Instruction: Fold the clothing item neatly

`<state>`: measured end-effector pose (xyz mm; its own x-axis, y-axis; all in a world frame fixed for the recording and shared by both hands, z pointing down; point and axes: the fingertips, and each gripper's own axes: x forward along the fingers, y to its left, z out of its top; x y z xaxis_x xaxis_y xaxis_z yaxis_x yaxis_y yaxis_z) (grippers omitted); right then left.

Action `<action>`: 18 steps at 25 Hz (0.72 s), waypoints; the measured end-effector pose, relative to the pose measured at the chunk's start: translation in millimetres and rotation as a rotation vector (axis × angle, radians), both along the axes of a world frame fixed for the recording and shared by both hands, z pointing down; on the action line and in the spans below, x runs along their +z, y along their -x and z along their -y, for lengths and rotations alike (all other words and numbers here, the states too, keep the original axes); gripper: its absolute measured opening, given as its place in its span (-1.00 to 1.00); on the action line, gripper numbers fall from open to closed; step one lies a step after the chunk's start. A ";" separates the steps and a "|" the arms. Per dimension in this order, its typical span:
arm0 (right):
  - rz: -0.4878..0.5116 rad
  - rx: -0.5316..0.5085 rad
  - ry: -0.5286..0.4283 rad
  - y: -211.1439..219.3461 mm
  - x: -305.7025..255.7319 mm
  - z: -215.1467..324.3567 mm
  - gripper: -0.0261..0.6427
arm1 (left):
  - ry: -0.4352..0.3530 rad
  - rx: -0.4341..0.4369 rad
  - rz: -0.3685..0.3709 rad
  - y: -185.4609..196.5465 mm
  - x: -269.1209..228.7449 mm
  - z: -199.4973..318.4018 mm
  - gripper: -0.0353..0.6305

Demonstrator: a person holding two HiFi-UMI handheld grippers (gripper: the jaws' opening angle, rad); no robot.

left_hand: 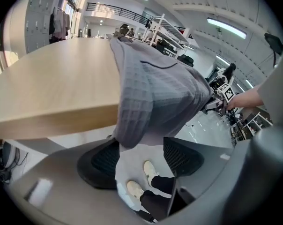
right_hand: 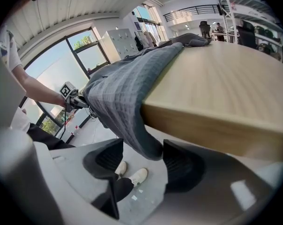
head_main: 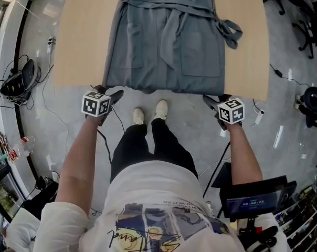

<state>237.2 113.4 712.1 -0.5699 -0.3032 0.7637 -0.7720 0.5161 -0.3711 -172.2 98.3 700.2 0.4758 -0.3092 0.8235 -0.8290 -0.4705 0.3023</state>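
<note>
While the grey garment (head_main: 166,41) is lying spread on the wooden table (head_main: 85,41) in the head view, its hem is hanging over the near edge. The left gripper (head_main: 115,95) and right gripper (head_main: 210,101) are hovering at the hem's two ends. In the left gripper view, the jaws are standing spread, with one hem corner (left_hand: 132,135) drooping between them, not pinched. In the right gripper view, the jaws are likewise gaping wide. The other hem corner (right_hand: 148,149) is dangling between them unsqueezed, and white shoes (right_hand: 137,175) are showing below on the floor.

Pale wooden table (head_main: 85,35), glossy grey floor (head_main: 190,121), large windows (right_hand: 79,55), perhaps lockers (right_hand: 120,39)
</note>
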 end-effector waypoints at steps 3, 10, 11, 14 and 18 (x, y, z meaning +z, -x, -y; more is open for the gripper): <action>0.053 -0.006 0.022 7.5 -3.4 -4.8 -0.21 | -0.007 0.042 -0.036 -10.4 -6.1 1.3 0.02; 0.097 -0.028 0.039 15.8 -14.8 -20.5 -0.81 | -0.005 0.069 -0.111 -19.3 -18.5 -4.3 -0.80; 0.106 -0.026 0.041 16.8 -16.0 -23.0 -0.82 | -0.001 0.079 -0.128 -21.2 -20.4 -6.8 -0.85; 0.127 -0.017 0.040 18.6 -19.4 -28.4 -0.82 | 0.012 0.101 -0.168 -24.4 -23.9 -13.4 -0.86; 0.151 0.004 0.035 22.1 -28.4 -35.7 -0.84 | 0.035 0.123 -0.214 -25.2 -30.7 -26.4 -0.86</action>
<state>215.1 149.2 683.7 -0.6778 -0.2808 0.6795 -0.7082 0.4976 -0.5009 -146.9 124.7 669.5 0.6731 -0.2109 0.7089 -0.6812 -0.5500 0.4832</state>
